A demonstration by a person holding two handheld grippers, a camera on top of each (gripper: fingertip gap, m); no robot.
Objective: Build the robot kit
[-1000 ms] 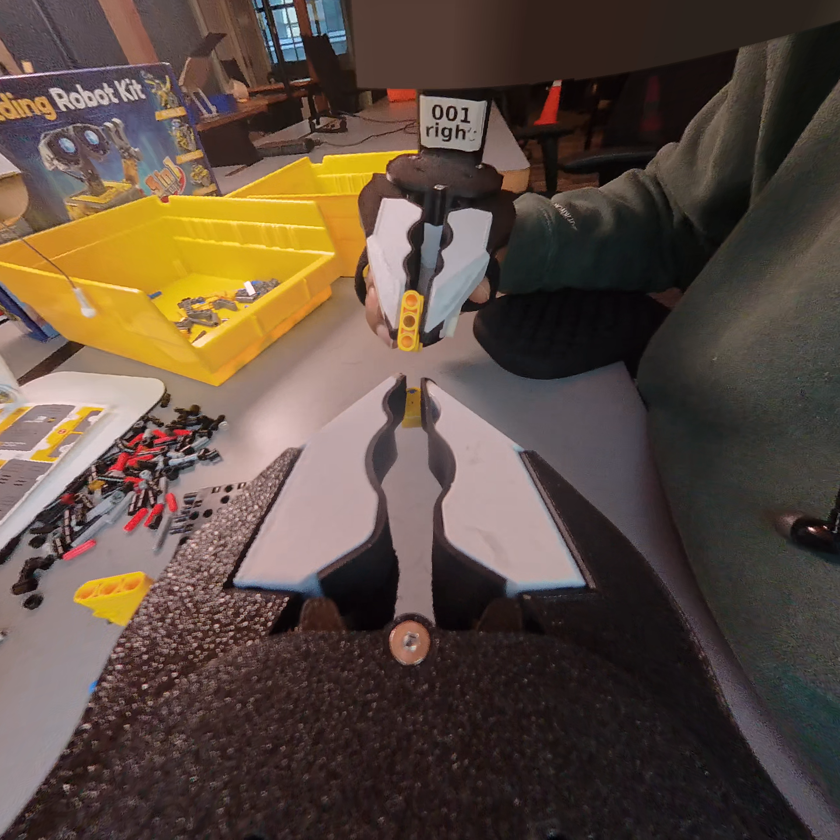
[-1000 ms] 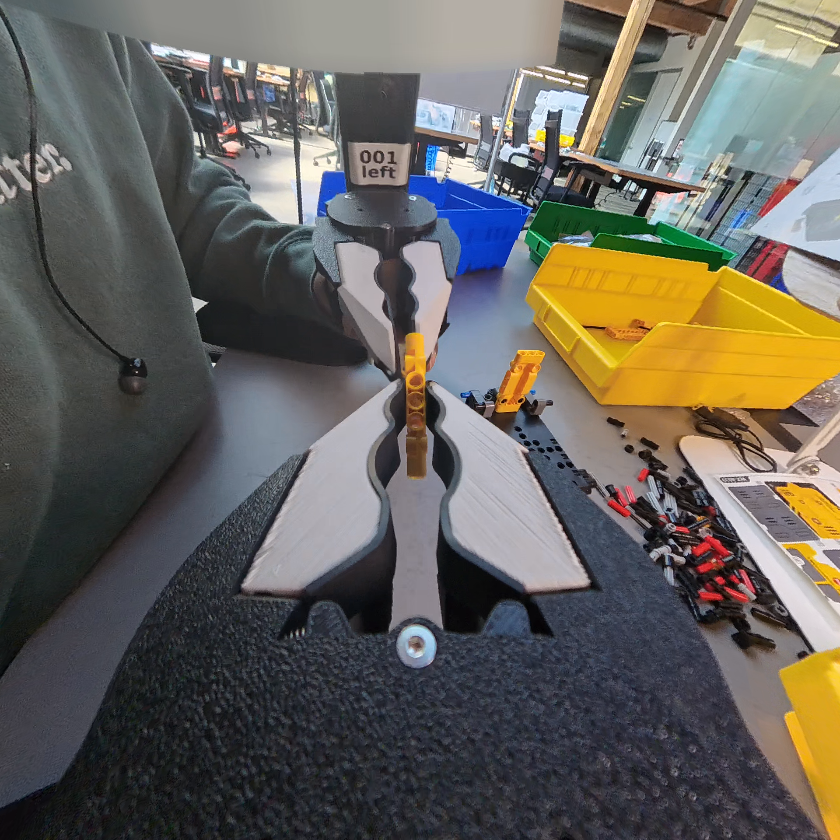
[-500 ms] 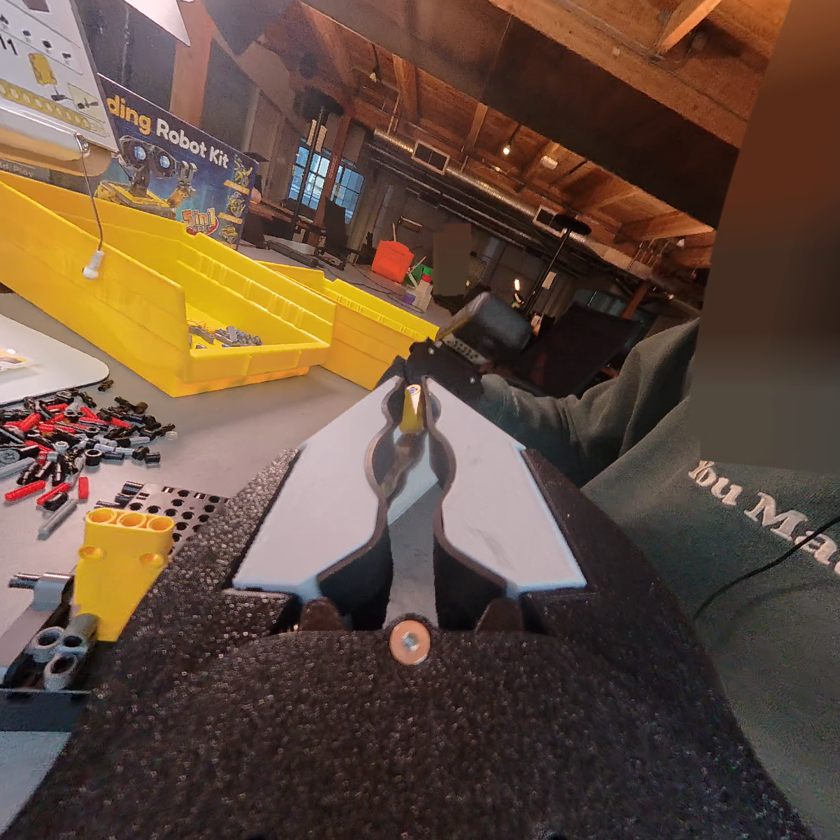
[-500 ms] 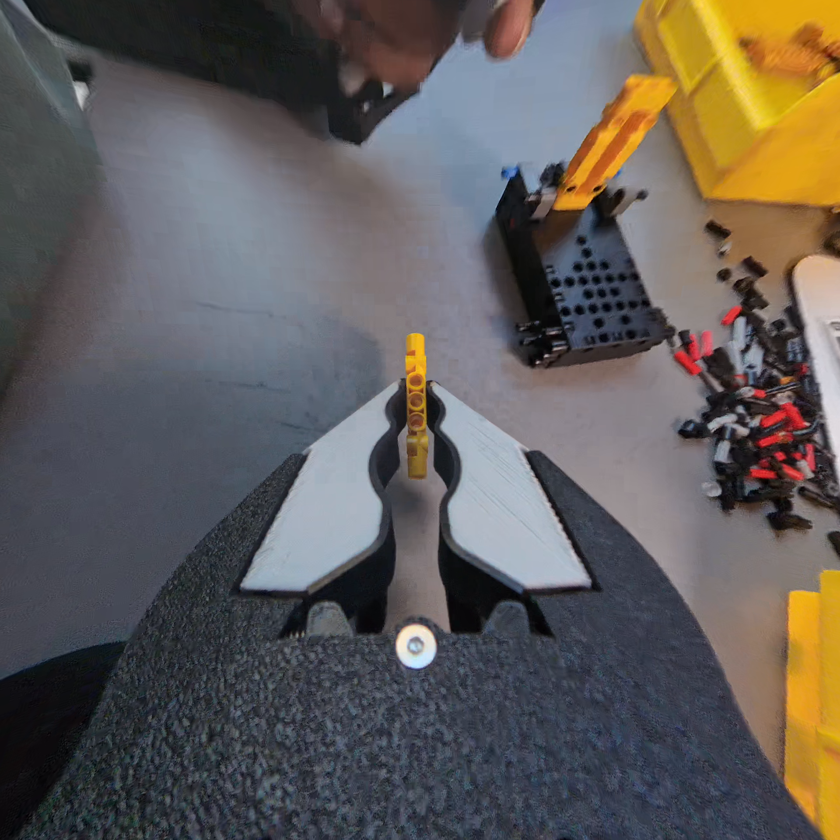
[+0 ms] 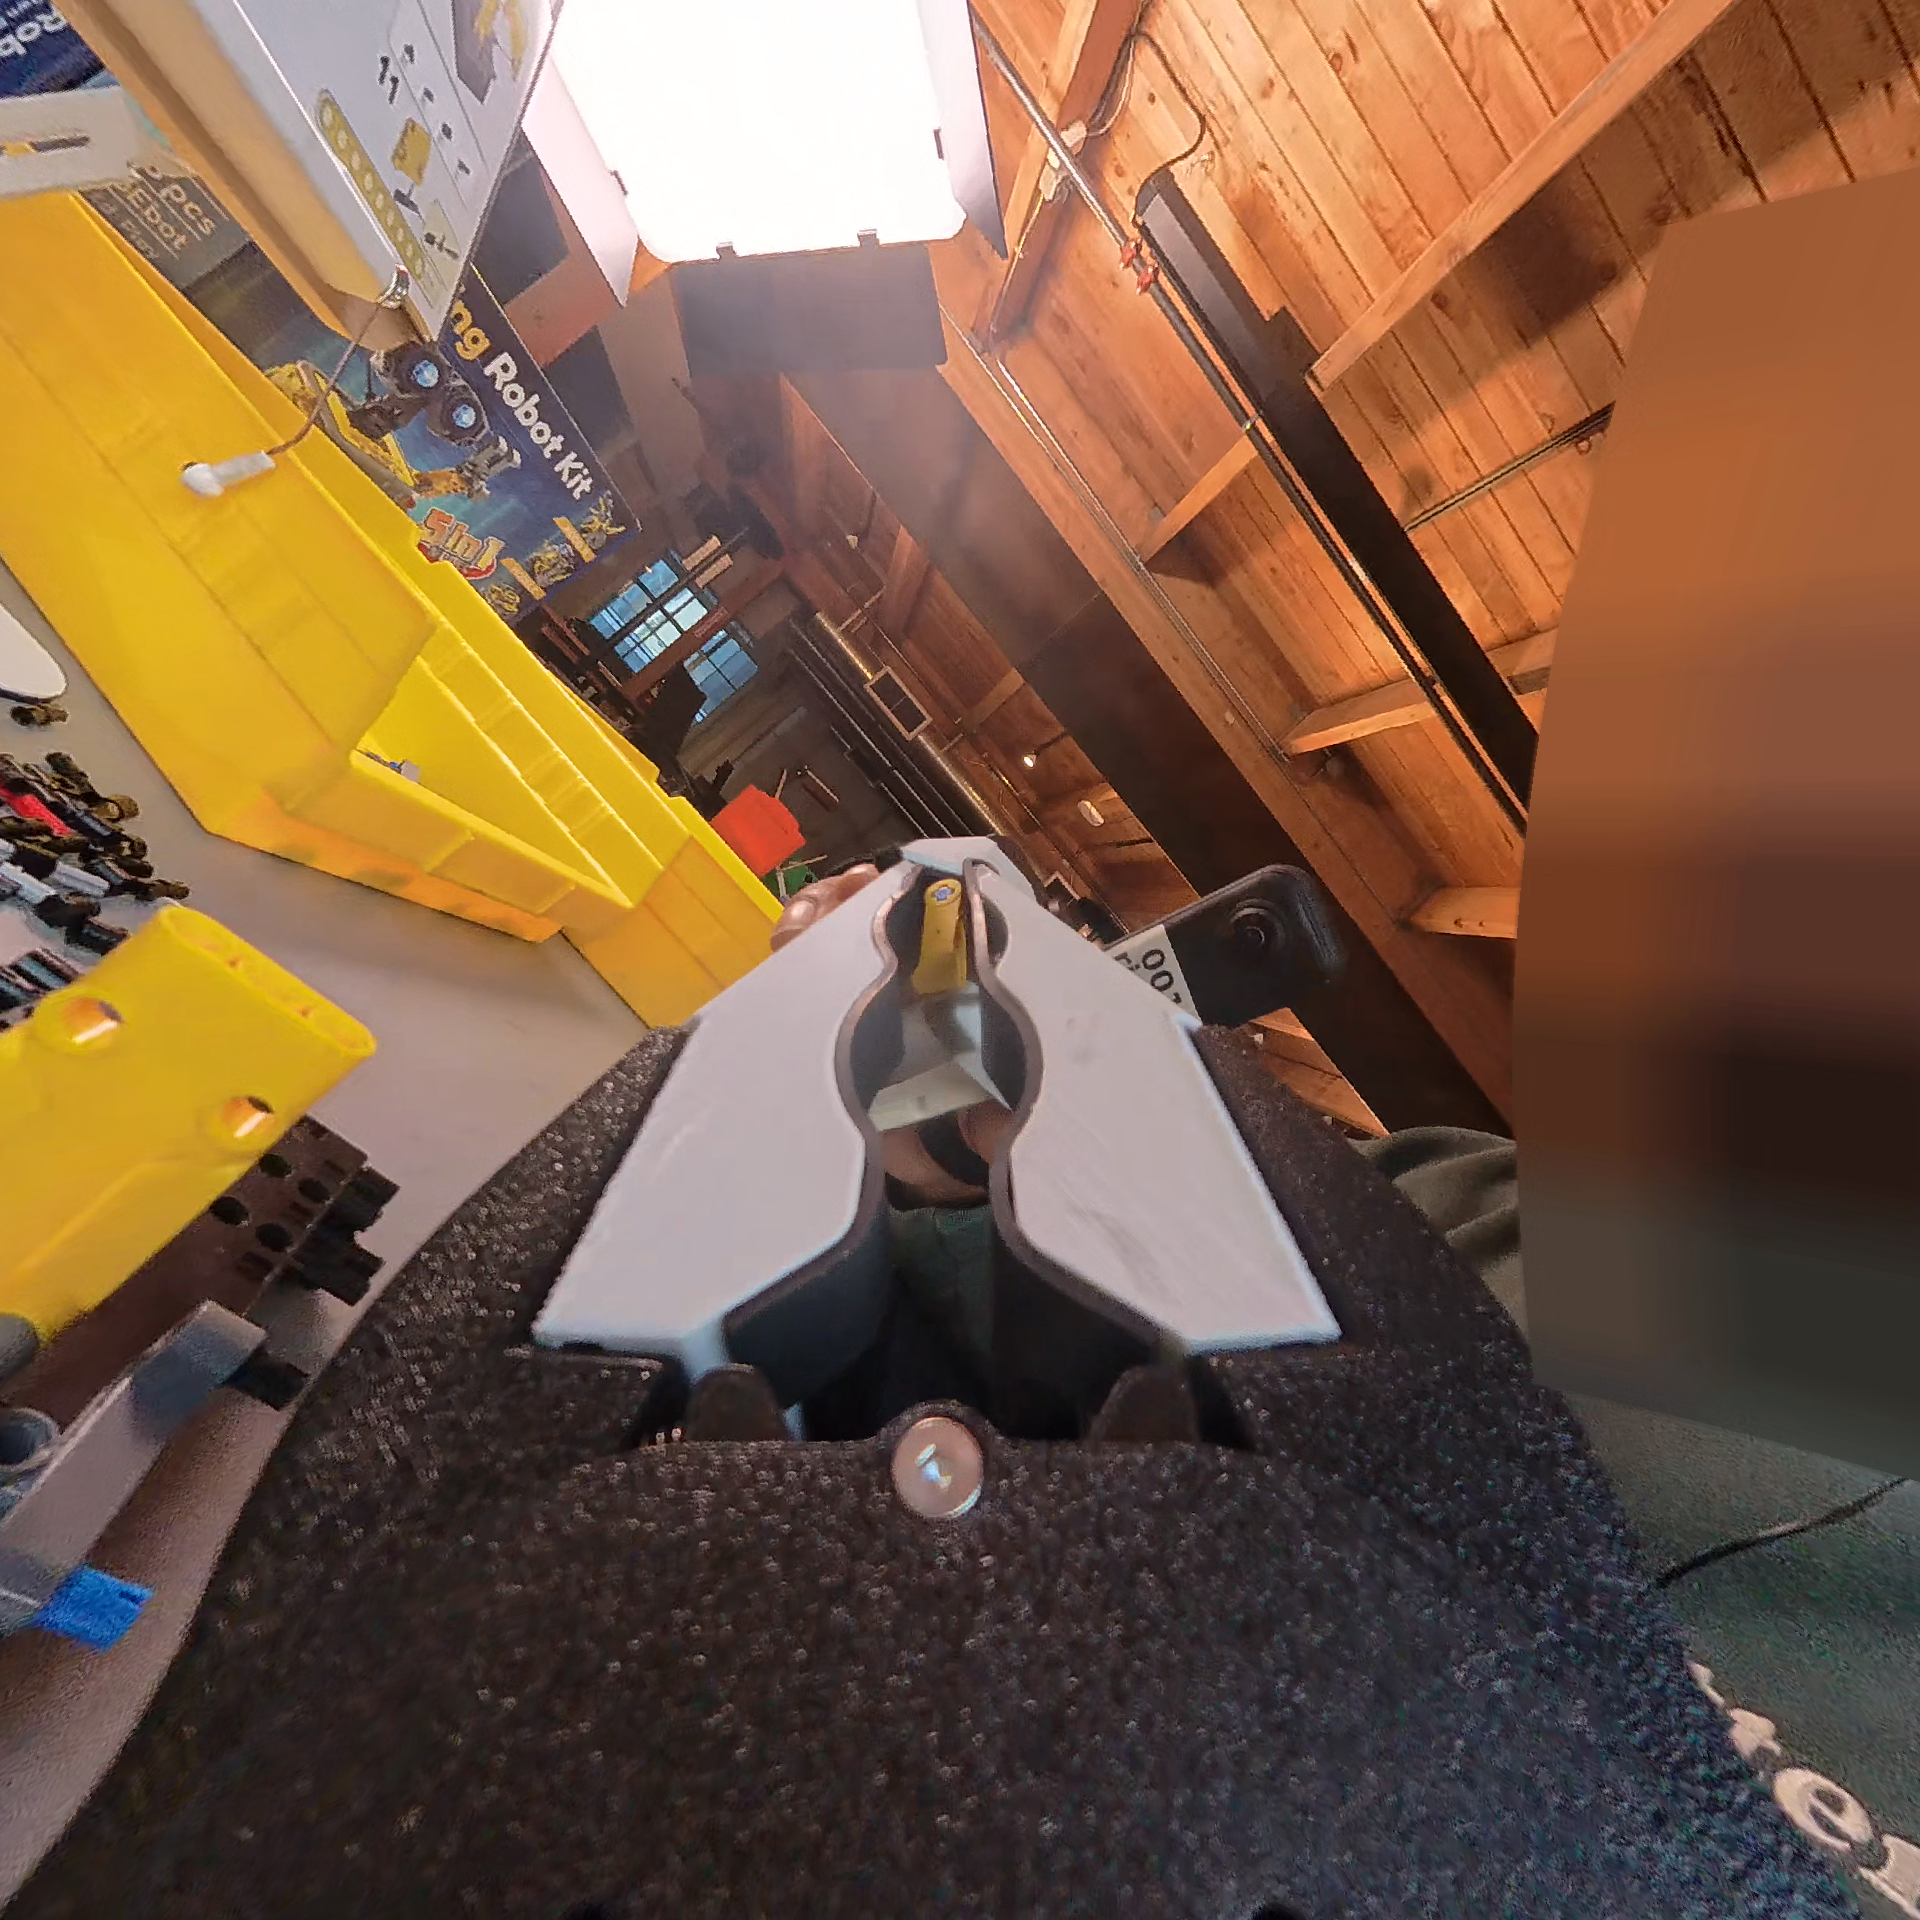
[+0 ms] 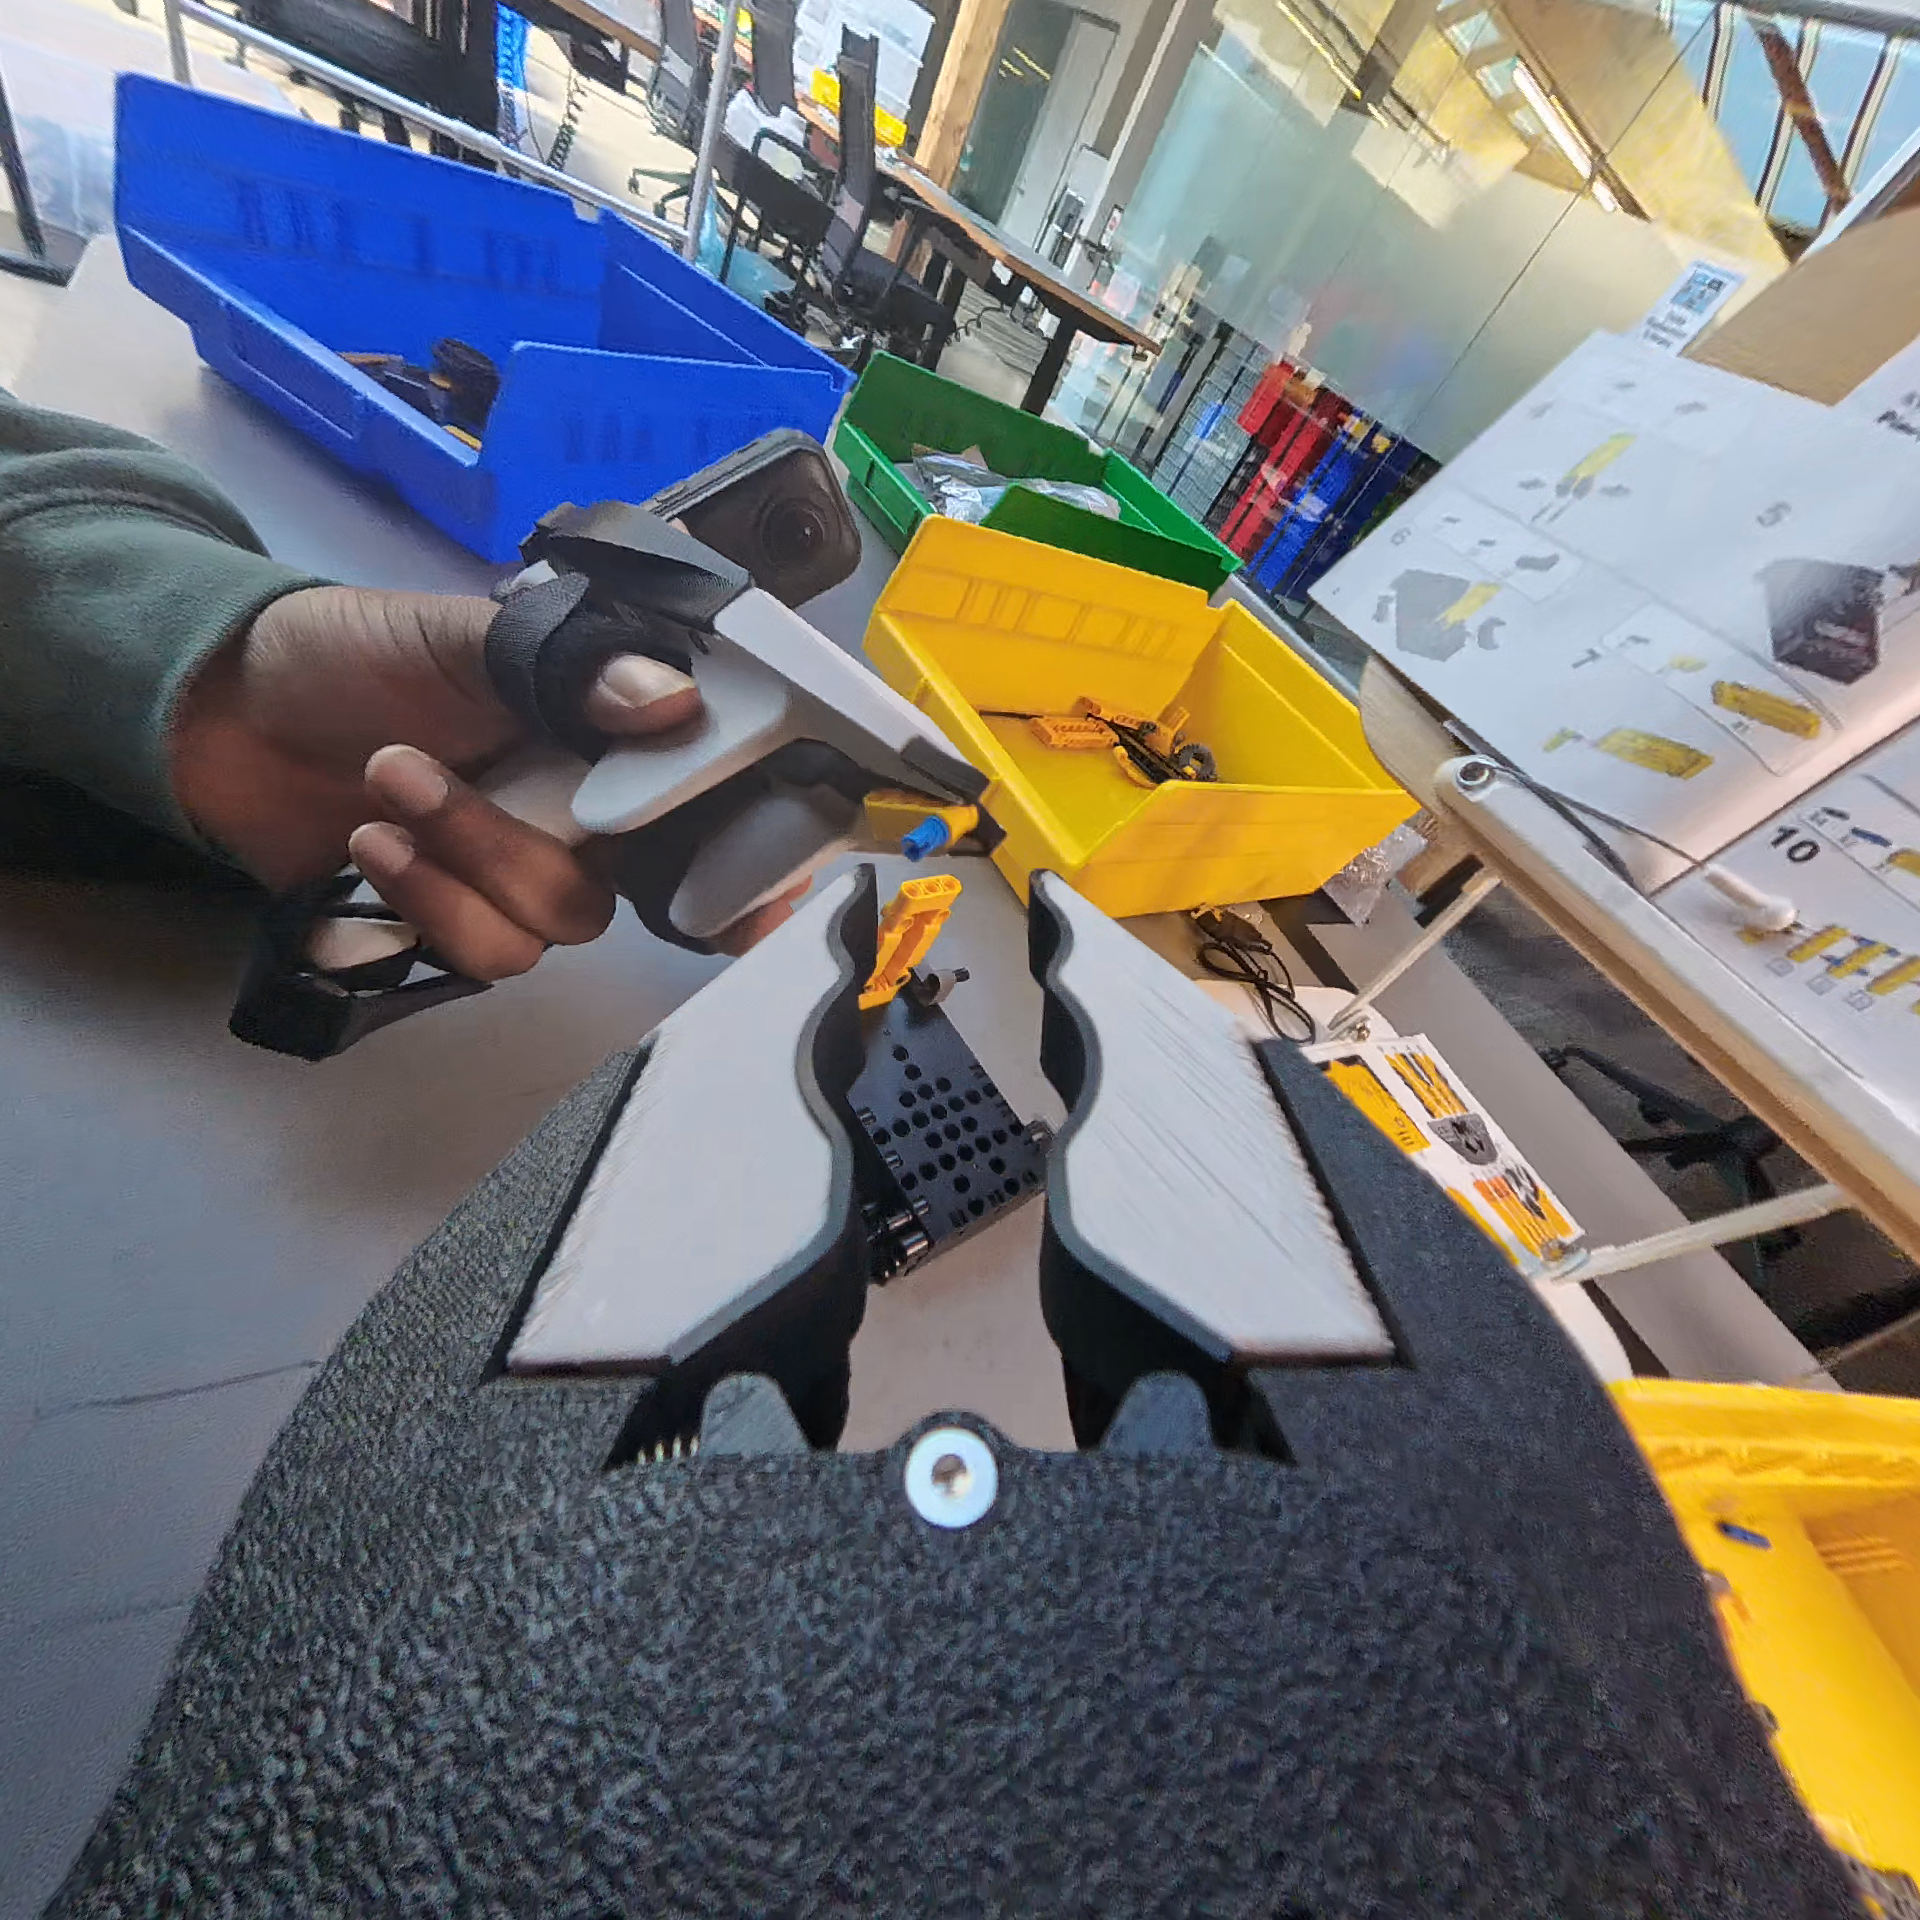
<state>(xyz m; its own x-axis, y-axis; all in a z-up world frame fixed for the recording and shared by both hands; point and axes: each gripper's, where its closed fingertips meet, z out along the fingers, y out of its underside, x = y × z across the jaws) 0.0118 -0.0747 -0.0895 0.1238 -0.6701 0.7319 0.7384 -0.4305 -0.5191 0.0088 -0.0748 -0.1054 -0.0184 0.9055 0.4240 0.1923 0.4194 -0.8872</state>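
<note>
Yellow beam (image 5: 938, 928) with a blue pin (image 6: 928, 834) in its end sits clamped at the tips of the left gripper (image 5: 943, 883), tilted up off the table. Right gripper (image 6: 951, 894) is spread wide with nothing in it, just below that beam. Beyond its tips a black perforated plate (image 6: 940, 1132) with an upright yellow block (image 6: 906, 935) lies on the grey table (image 6: 208, 1195); a yellow bin (image 6: 1091, 665) sits farther back.
</note>
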